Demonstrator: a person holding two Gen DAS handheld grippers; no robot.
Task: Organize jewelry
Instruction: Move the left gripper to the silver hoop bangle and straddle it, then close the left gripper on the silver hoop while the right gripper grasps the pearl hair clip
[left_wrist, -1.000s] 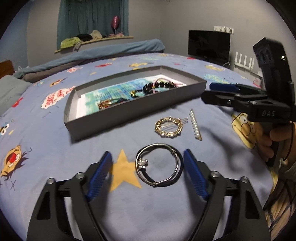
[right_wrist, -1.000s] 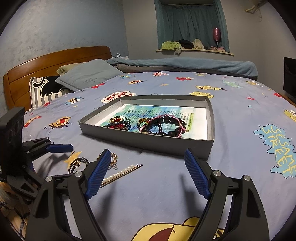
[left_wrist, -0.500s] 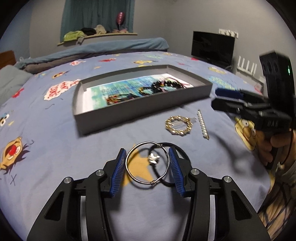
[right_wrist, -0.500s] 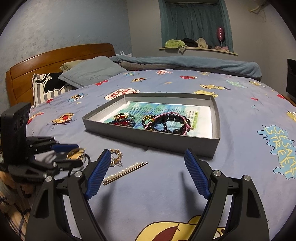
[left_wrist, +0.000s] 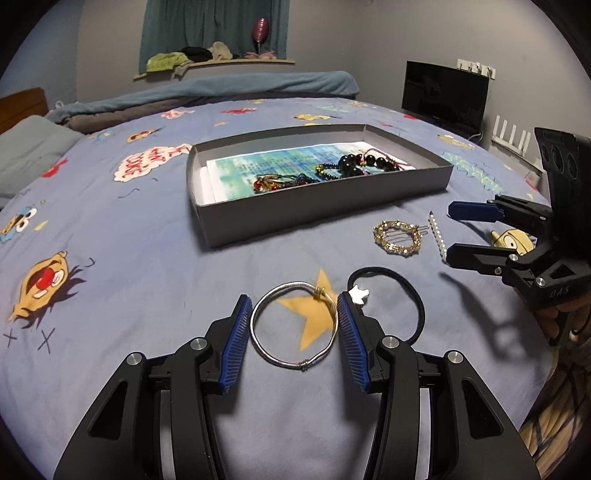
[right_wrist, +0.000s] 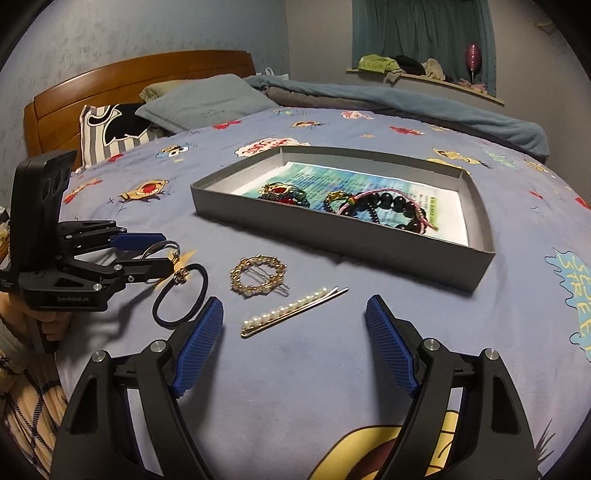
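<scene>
Left gripper (left_wrist: 294, 325) clamped on bangle (left_wrist: 293, 326), blue pads (left_wrist: 233, 349) touching both sides of the silver ring, jaws easing apart a little; bangle lifted off the bed (left_wrist: 129, 280), seen raised between the jaws in the right wrist view. Hair tie (left_wrist: 419, 299) just right of bangle, black loop with a small white charm, flat on the sheet. Gold clip (left_wrist: 397, 236) beyond hair tie, toward the box. Pearl pin (left_wrist: 437, 236) just right of gold clip. Box (left_wrist: 321, 206) farther back from bangle, grey and shallow, holding a printed sheet, dark beaded bracelets and a red-and-gold piece.

Right gripper (right_wrist: 293, 341) gaping wide, jaws drawing in slightly, nothing between the pads; low over the sheet, pearl pin lying just ahead of its left finger. Right of bangle in the left wrist view, beside pearl pin. Hand under each gripper partly visible.
</scene>
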